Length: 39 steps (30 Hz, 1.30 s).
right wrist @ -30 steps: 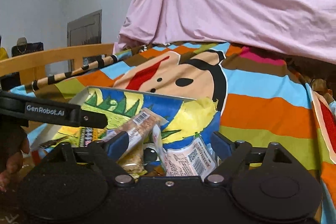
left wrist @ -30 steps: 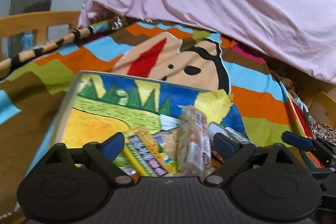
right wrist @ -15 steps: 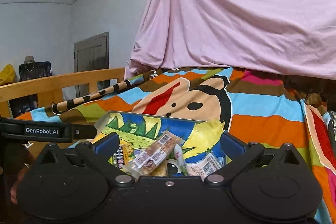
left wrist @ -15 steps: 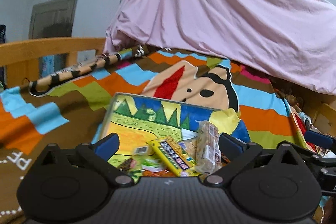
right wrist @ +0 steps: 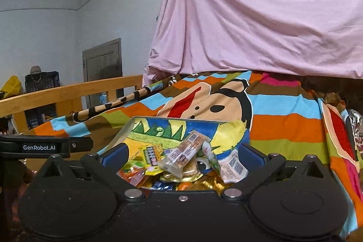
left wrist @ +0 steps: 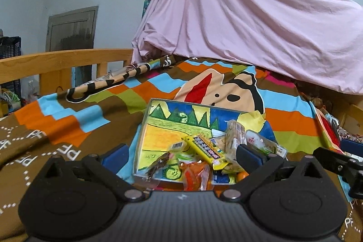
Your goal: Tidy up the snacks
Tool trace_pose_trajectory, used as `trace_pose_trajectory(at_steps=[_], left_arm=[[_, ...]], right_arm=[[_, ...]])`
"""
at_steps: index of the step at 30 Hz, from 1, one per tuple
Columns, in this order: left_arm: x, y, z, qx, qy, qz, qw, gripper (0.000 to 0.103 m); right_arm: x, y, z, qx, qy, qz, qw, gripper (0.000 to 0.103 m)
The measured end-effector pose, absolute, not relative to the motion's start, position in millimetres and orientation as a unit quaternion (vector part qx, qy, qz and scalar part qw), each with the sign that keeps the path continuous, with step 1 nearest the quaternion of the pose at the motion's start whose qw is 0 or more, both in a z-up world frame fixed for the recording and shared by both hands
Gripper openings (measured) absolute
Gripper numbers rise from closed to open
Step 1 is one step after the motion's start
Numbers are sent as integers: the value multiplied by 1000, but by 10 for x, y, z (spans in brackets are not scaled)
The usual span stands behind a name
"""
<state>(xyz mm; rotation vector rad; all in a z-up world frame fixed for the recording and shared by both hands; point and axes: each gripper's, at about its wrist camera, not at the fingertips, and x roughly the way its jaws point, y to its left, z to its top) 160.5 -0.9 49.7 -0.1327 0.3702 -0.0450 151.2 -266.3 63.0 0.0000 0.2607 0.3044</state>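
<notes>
A heap of wrapped snacks lies on the near end of a painted board on the bed. In the left wrist view I see a yellow bar, a clear cracker pack, an orange packet and a white-green pack. My left gripper is open, drawn back from the heap and holding nothing. The right wrist view shows the same board, a cracker bar and a white packet. My right gripper is open and empty, short of the pile.
A striped cartoon blanket covers the bed. A wooden rail runs along the left, with a rolled striped edge beside it. A pink sheet hangs behind. The other gripper's body juts in at the left of the right wrist view.
Both grippers have drawn back from the snack heap and risen a little, so the board and pile look smaller and farther. Both pairs of jaws have spread slightly wider.
</notes>
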Motion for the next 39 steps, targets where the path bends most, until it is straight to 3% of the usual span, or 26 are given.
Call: trace_pose_trajectory(at_steps=[18, 39], left_arm=[[773, 125, 244, -72, 216, -1, 974, 103], [397, 113, 189, -39, 218, -27, 975, 103]], right_arm=[[761, -2749, 528, 3, 164, 142, 976, 102], [238, -2747, 400, -8, 196, 126, 972, 102]])
